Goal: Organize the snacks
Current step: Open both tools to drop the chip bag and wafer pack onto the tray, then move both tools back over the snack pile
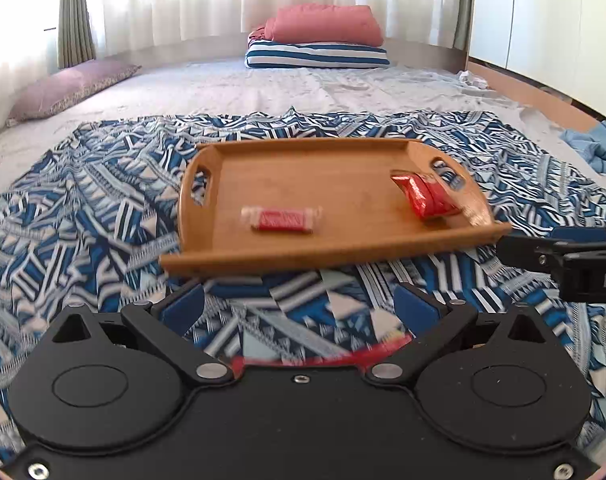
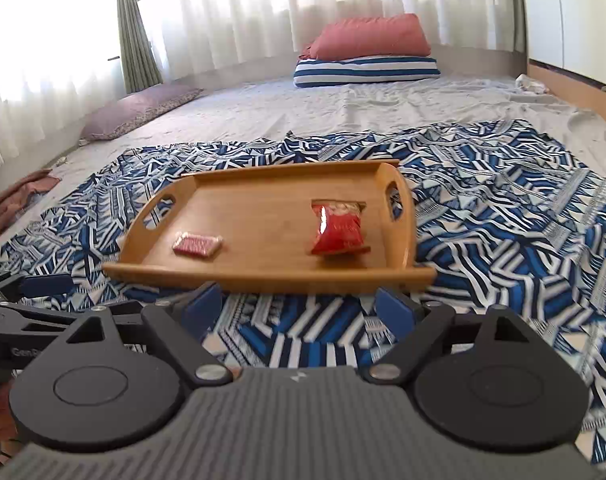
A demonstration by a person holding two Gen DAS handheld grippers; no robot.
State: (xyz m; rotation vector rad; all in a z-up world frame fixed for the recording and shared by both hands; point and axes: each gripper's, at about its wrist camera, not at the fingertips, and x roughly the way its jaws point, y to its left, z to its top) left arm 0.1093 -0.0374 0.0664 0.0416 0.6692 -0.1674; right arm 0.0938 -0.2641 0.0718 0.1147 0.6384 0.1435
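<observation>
A wooden tray [image 1: 295,256] with handle cut-outs lies on a blue patterned cloth; it also shows in the right wrist view [image 2: 263,276]. In it lie a small red wrapped snack [image 1: 281,220] [image 2: 197,245] at the left and a red snack bag [image 1: 425,196] [image 2: 337,228] at the right. My left gripper [image 1: 299,308] is open and empty, just short of the tray's near rim. A red blurred strip [image 1: 343,356] shows on the cloth close under it. My right gripper [image 2: 299,306] is open and empty, also just before the tray; it shows in the left view [image 1: 511,248].
The blue patterned cloth [image 1: 83,208] covers the near part of a bed. A striped pillow under a pink one [image 1: 319,40] lies at the back, a purple pillow [image 1: 67,88] at the left, blue clothing [image 1: 595,148] at the right. Curtains hang behind.
</observation>
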